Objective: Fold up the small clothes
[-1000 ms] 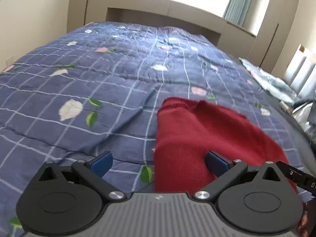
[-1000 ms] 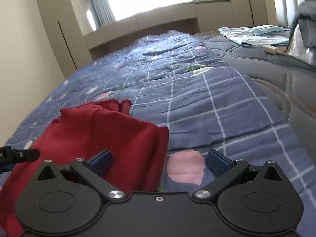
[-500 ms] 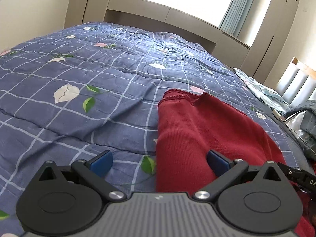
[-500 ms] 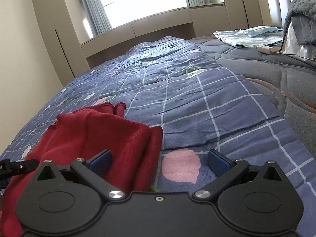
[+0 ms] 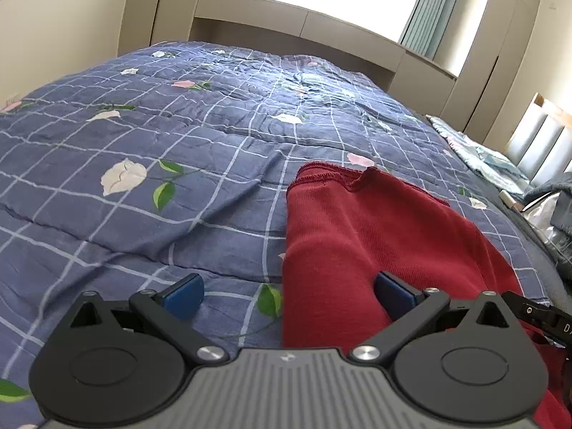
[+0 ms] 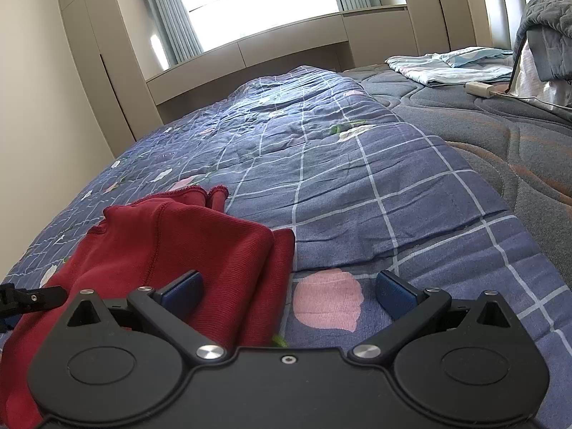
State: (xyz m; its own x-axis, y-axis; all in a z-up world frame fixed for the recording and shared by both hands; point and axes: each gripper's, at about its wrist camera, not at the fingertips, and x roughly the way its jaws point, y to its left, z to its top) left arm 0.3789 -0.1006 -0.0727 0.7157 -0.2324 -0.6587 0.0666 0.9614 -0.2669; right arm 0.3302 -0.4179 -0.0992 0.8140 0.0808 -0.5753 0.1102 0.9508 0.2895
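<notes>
red knit garment (image 5: 375, 236), folded lengthwise into a long narrow shape, lying flat on a blue checked quilt (image 5: 178, 164) with printed flowers and green leaves. fine ribbed weave; stitched hem with a small notch at the far end; left long edge a straight, rounded fold. from the right wrist view, same red knit garment (image 6: 200, 250) at near left, layered, right side doubled over with a second layer peeking out beside the fold, a seam line running down the upper layer, two small hemmed tips at the far end.

left gripper (image 5: 286, 291) low over the near end of the garment, jaws spread wide, nothing clamped; left blue pad over bare quilt, right blue pad over red cloth, left folded edge lying between the two. right gripper (image 6: 287, 289) likewise spread wide and empty; left blue pad over red cloth, right blue pad over quilt near a pink printed flower (image 6: 327, 300), right folded edge between the two.

far right: grey quilted mattress (image 6: 500, 132), folded light blue cloth (image 6: 447, 66), small white block (image 6: 481, 89). beyond the bed: beige cabinets, bright window, teal curtains.
</notes>
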